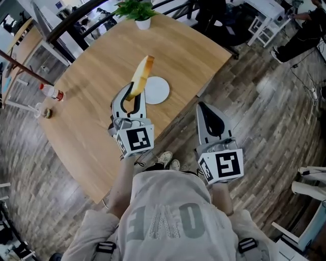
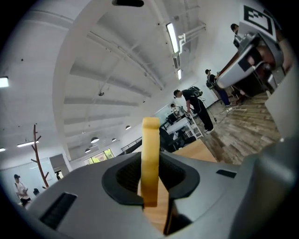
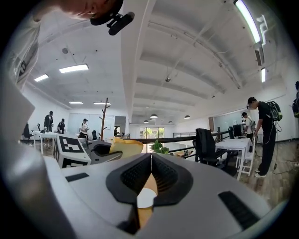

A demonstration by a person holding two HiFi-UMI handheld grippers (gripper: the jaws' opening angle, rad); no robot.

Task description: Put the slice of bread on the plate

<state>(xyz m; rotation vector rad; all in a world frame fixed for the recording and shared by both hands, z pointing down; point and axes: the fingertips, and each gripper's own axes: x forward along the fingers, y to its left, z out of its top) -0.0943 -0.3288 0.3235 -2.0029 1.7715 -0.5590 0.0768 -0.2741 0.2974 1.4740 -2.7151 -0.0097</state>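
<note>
A slice of bread (image 1: 142, 75) with a yellow-brown crust stands on edge between the jaws of my left gripper (image 1: 133, 98), which is shut on its lower end. It hangs over the round wooden table (image 1: 97, 76), just left of the white plate (image 1: 157, 90). In the left gripper view the bread (image 2: 150, 154) rises upright from the pads of that gripper (image 2: 150, 186). My right gripper (image 1: 206, 109) is shut and empty, off the table's near right edge over the floor. In its own view, past the right gripper (image 3: 150, 158), the bread (image 3: 126, 146) and a bit of the plate (image 3: 145, 200) show.
A potted plant (image 1: 138, 12) stands at the table's far edge. A bottle with a red cap (image 1: 52, 92) and a small round object (image 1: 47, 113) lie at its left side. People, desks and a black chair (image 3: 205, 144) stand farther off.
</note>
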